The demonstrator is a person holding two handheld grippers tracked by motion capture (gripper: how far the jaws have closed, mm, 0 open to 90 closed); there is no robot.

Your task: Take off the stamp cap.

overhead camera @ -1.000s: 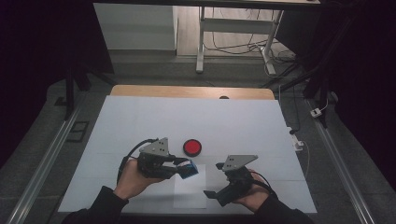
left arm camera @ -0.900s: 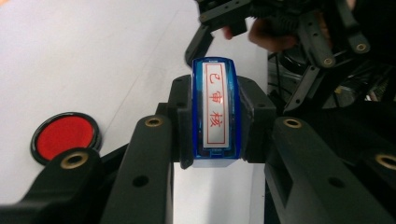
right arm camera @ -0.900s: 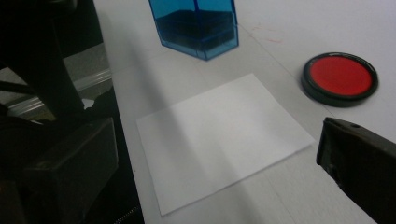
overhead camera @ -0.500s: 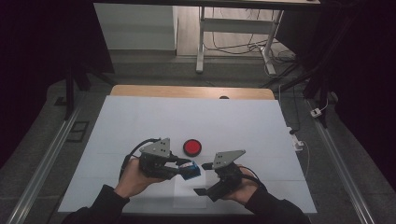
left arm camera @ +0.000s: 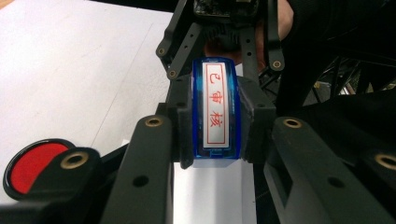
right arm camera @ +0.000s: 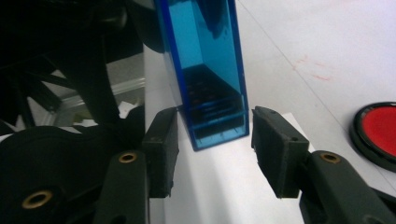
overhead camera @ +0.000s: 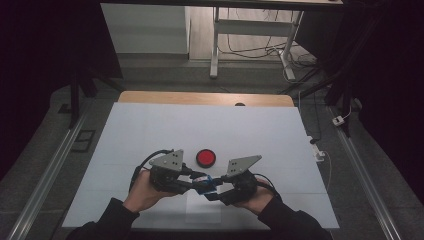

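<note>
A: What does the left gripper [overhead camera: 192, 182] hold?
B: A blue stamp [left arm camera: 216, 109], clamped between its jaws above the table [overhead camera: 150, 130], with the red pad [overhead camera: 205, 157] just beyond it.
A: And the right gripper [right arm camera: 212, 135]?
B: Its jaws stand apart on either side of the stamp's end, not touching it; white paper [right arm camera: 224, 186] lies beneath.

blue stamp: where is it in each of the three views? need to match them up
High view: stamp low centre, between the two grippers.
Left gripper view: centre, label up, clamped by the left gripper.
Right gripper view: upper centre, its end between the open jaws of the right gripper, apart from both.
Shared landmark: red pad, also and.
</note>
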